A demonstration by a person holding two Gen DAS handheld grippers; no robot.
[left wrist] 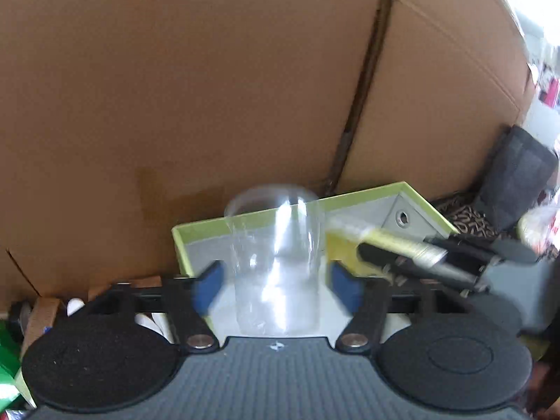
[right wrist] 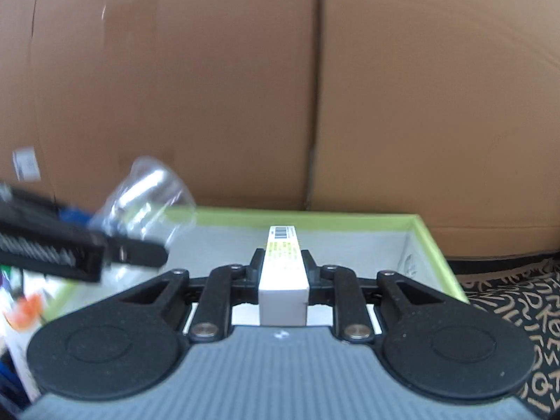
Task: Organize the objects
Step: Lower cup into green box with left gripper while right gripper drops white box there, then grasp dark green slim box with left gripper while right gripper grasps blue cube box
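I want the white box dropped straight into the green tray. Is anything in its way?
Nothing visible: the box, shut in the right gripper, hangs over bare tray floor. The left gripper and cup are off to the left.

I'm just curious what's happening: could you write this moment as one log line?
left gripper: open around clear plastic cup | right gripper: shut on white rectangular box | both over green-rimmed grey tray

Cardboard wall [right wrist: 245, 87] blocks us just behind the green-rimmed tray [right wrist: 434, 245]; open room remains above its grey floor.
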